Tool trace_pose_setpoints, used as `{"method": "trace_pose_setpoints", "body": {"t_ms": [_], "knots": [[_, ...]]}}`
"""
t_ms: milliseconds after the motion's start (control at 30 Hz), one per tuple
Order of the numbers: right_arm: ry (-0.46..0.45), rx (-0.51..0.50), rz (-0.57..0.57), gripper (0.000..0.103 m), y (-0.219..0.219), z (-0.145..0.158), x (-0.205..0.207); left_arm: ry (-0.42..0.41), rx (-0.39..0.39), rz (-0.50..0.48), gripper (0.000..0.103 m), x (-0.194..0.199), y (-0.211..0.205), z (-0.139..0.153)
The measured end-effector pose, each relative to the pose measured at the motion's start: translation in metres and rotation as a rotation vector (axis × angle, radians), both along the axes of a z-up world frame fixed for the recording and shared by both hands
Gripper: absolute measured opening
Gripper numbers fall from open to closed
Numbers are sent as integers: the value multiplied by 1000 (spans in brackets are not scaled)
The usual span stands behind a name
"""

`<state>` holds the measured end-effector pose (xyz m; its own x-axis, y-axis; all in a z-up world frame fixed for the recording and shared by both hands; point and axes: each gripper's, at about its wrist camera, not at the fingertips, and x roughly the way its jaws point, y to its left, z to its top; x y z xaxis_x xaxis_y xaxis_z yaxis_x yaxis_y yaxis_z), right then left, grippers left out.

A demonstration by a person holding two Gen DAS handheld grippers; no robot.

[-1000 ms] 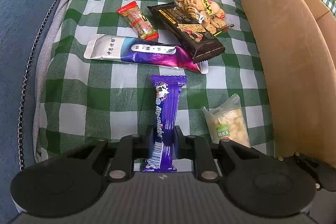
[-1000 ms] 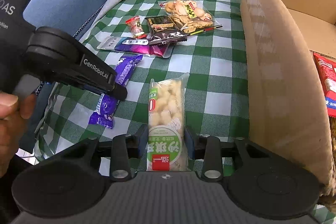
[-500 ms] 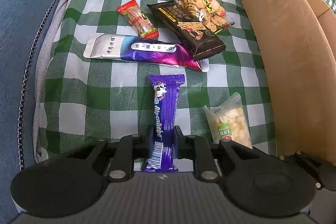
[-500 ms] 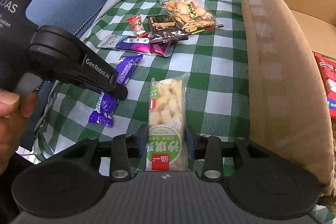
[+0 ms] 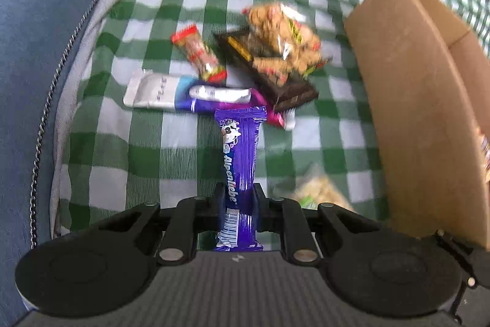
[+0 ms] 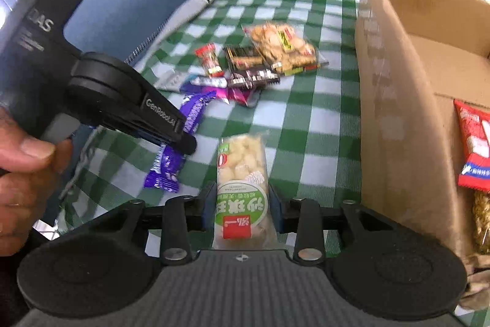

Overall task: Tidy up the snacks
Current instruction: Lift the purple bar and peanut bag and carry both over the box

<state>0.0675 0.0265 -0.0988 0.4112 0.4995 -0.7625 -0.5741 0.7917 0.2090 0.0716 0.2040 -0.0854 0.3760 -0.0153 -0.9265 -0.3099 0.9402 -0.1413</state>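
My left gripper [image 5: 239, 195] pinches a purple Alpenliebe bar [image 5: 240, 149] near its barcode end, and its jaws are closing on it. The bar's far end reaches over a silver-purple pouch [image 5: 159, 91]. My right gripper [image 6: 242, 198] clasps a clear pack of pale puffs with a green label [image 6: 242, 161], its jaws closing too. In the right wrist view a hand holds the left gripper [image 6: 183, 143], and the purple bar [image 6: 167, 170] hangs from it just above the checked cloth.
An open cardboard box [image 6: 392, 112] stands at the right with a red packet [image 6: 474, 143] inside. On the green checked cloth [image 5: 147, 161] lie a biscuit bag [image 5: 281, 29], a dark bar [image 5: 291, 91] and a red candy [image 5: 199, 54]. A blue cushion [image 5: 36, 20] borders the left.
Both grippers have tilted slightly with their snacks held. The purple bar's far end now overlaps the silver-purple pouch. The pale pack has come off the cloth.
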Motion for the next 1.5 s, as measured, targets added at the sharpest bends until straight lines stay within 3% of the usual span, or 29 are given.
{"method": "trace_pose_setpoints", "body": {"t_ms": [233, 500, 633, 833, 933, 1267, 1333, 1367, 1500], "knots": [[-65, 90, -9, 38, -13, 16, -4, -122, -20, 60, 18, -4, 5, 23], [-105, 104, 1, 37, -17, 20, -8, -153, -12, 96, 18, -8, 11, 28], [-100, 112, 2, 37, -18, 20, -7, -130, -1, 91, 18, -7, 9, 25], [-25, -6, 66, 38, 2, -6, -8, -113, 13, 74, 18, -7, 7, 22], [-15, -53, 63, 54, 7, -15, -7, -109, 8, 80, 18, -8, 9, 21], [24, -108, 58, 57, 22, -27, 3, -105, 13, 79, 18, -9, 10, 21], [3, -121, 62, 52, 26, -28, 1, -105, 12, 79, 18, -9, 10, 21], [-5, -123, 70, 39, 28, -28, 0, -106, 13, 80, 18, -9, 10, 22], [-52, -129, 81, 38, 29, -23, -5, -116, 9, 85, 18, -9, 10, 24]]}}
